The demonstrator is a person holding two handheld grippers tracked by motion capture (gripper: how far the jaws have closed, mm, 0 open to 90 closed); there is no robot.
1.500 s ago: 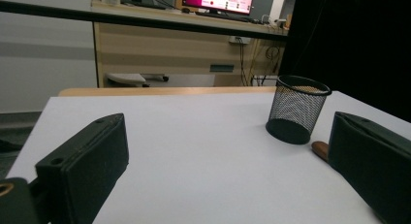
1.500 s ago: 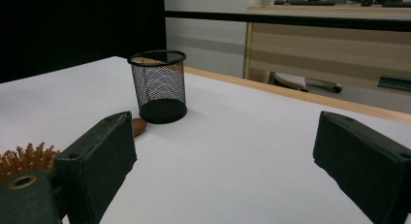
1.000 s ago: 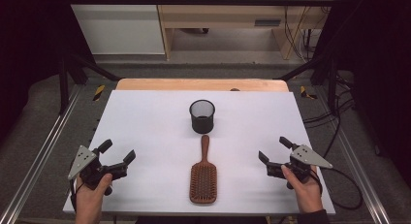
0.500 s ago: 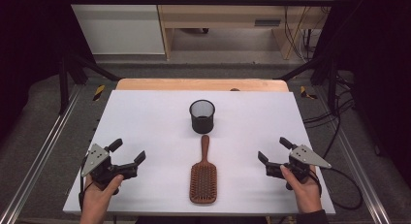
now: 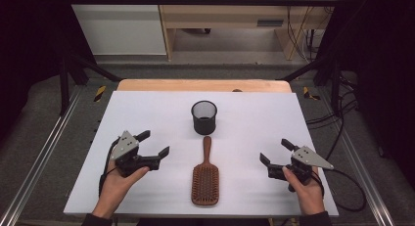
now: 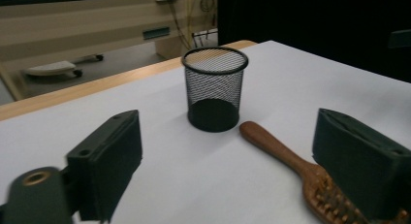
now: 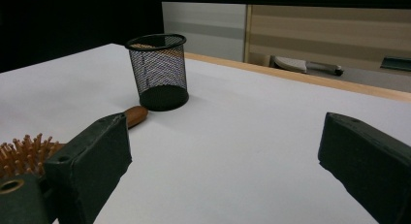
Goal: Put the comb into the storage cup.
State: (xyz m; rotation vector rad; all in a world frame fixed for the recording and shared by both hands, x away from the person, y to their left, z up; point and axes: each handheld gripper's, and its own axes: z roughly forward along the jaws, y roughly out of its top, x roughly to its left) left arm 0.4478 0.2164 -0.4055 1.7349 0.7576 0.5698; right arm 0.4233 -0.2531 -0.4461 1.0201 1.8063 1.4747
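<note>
From the high view the wooden hairbrush (image 5: 205, 174) lies flat on the white table (image 5: 147, 113), between the left gripper (image 5: 154, 144) and the right gripper (image 5: 275, 152), touched by neither; its long axis runs away from the person, handle tip pointing at the black mesh cup (image 5: 204, 117) and stopping just short of it, broad bristled head toward the near edge. The left gripper view adds the smooth, reddish-brown rounded handle (image 6: 271, 144) and the cup's (image 6: 214, 88) open weave; the right gripper view shows pale bristles (image 7: 22, 153) standing upward from the head, the handle end near the cup (image 7: 158, 71). Both grippers have jaws spread wide, holding nothing.
</note>
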